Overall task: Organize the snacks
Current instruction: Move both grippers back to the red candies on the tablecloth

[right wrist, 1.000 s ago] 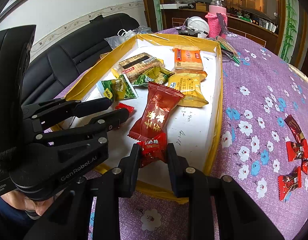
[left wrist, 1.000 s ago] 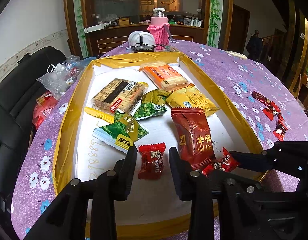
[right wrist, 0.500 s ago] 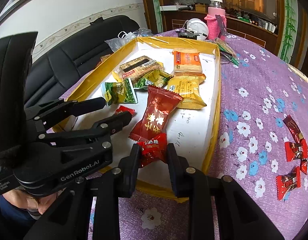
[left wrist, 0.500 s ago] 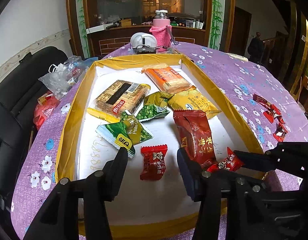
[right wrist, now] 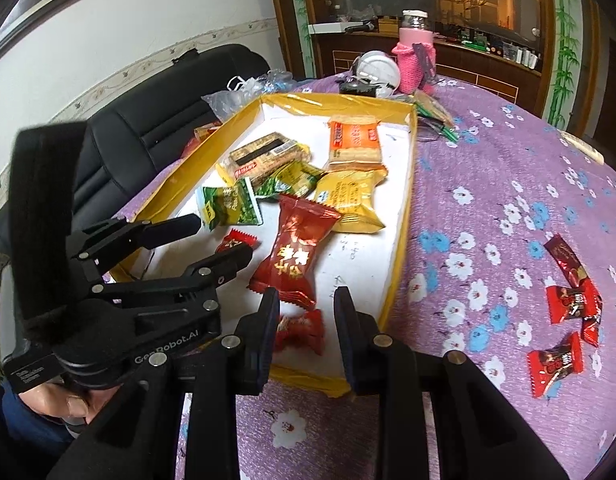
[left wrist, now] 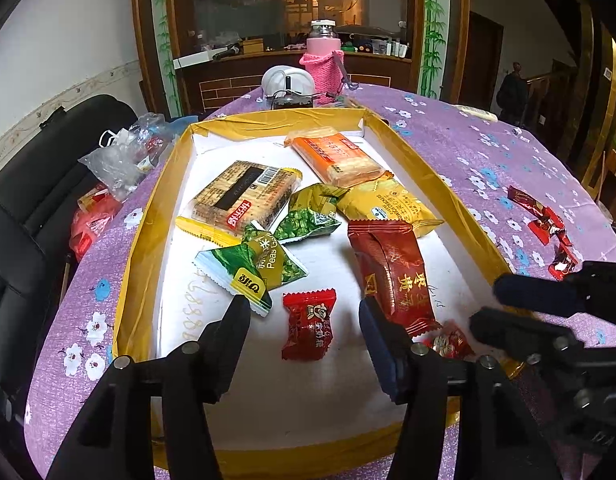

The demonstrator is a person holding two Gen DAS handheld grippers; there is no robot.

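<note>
Spreading wide over the near end of the tray (left wrist: 140, 240), the left gripper (left wrist: 304, 316) holds nothing; its two fingers stand apart on either side of a small red candy (left wrist: 309, 325) that lies flat on the white floor of the tray. The right gripper (right wrist: 304, 312) is also parted, with a second red candy (right wrist: 300, 332) lying between its fingers just inside the tray's near yellow rim. Whether either finger touches that wrapper I cannot tell, since the picture is blurred there.

Both candies look very light, with crinkly, glossy wrappers that would probably slide under a loose pinch. The firm middle is likely the best place to take hold, across the narrow width, because the crimped ends would only fold. The long dark red packet (left wrist: 391, 276) beside them looks soft and puffy, so a grip at its middle would likely squash it a little without harm.

Farther out in the tray lie a green pea bag (left wrist: 252, 268), a cracker pack (left wrist: 244, 196), a yellow bag (left wrist: 387, 206) and an orange pack (left wrist: 335, 156), partly overlapping. More red candies (right wrist: 567, 304) sit on the purple tablecloth (right wrist: 507, 184), well apart from the tray, presumably still to be gathered.

The near edge of the tray is hidden behind the gripper bodies, and one candy on the cloth is partly cut off by the right gripper in the left view.
</note>
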